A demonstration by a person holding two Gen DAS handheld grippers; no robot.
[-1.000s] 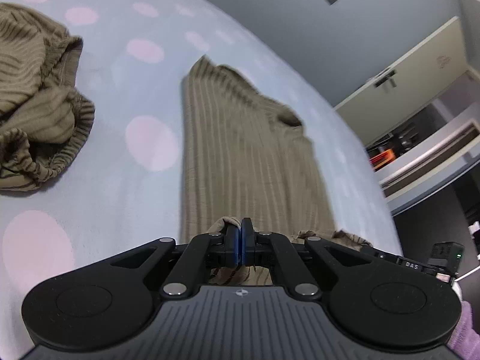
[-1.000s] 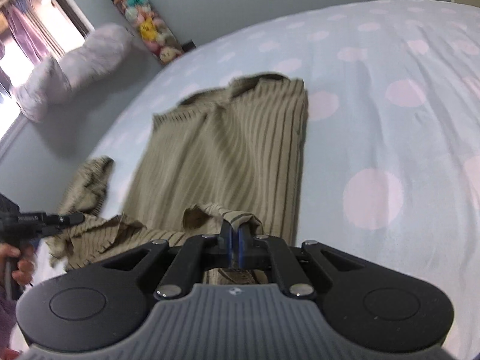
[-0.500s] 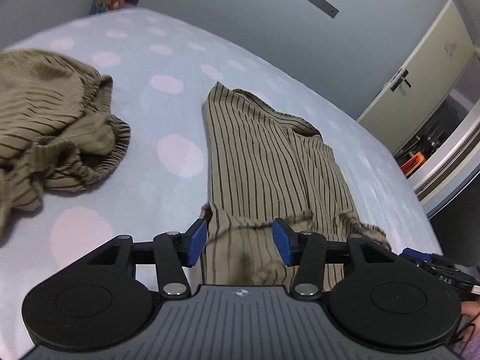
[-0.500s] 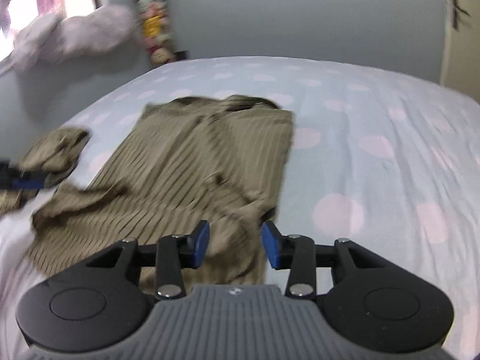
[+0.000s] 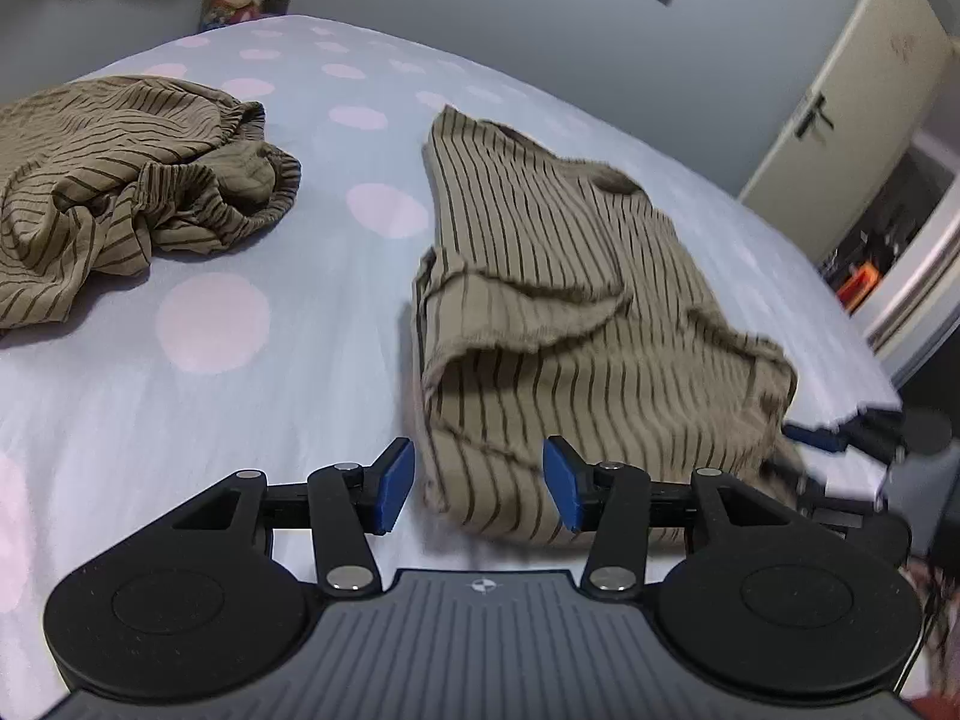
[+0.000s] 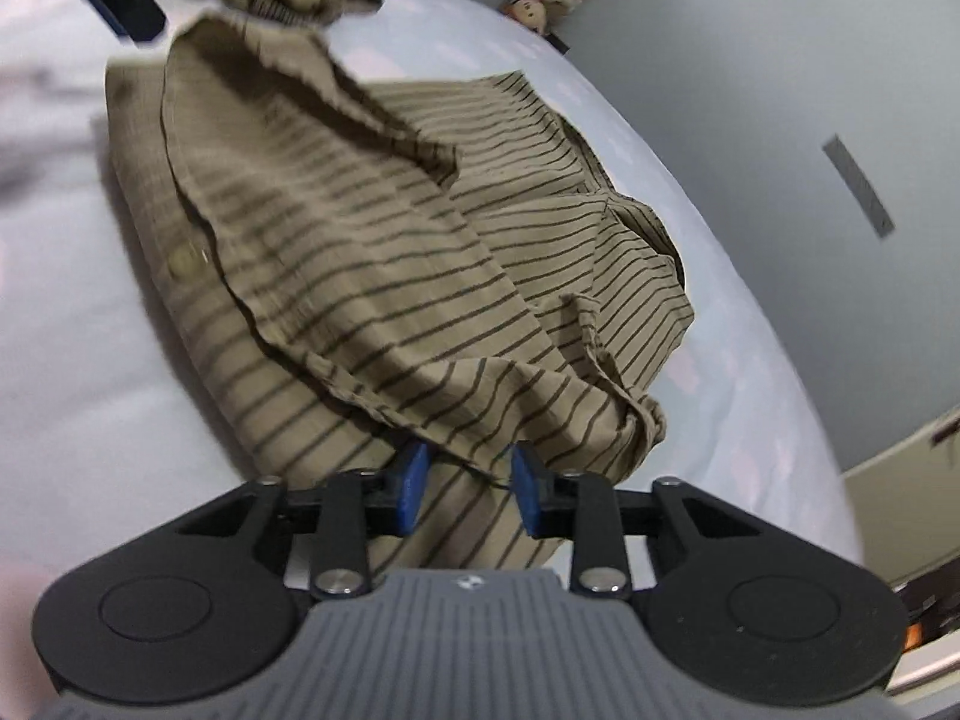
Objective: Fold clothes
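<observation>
Shirt [image 6: 390, 276] button (right view only)

Open bedspread between two heaps

Bare bed [image 5: 252, 396] between folded striped shirt [image 5: 576, 312] and crumpled striped garment [image 5: 120, 180] by the left edge; blocked near the right edge by shirt.

The left gripper [image 5: 478, 483] hangs with its blue-padded jaws apart over the near edge of a tan, dark-striped, partly folded shirt [image 5: 576, 300] on a pale blue bedsheet with pink dots [image 5: 252, 396]. A crumpled tan striped garment with an elastic waistband [image 5: 120, 180] lies well apart at left. The right gripper [image 5: 864, 438] shows at the shirt's right edge.
</observation>
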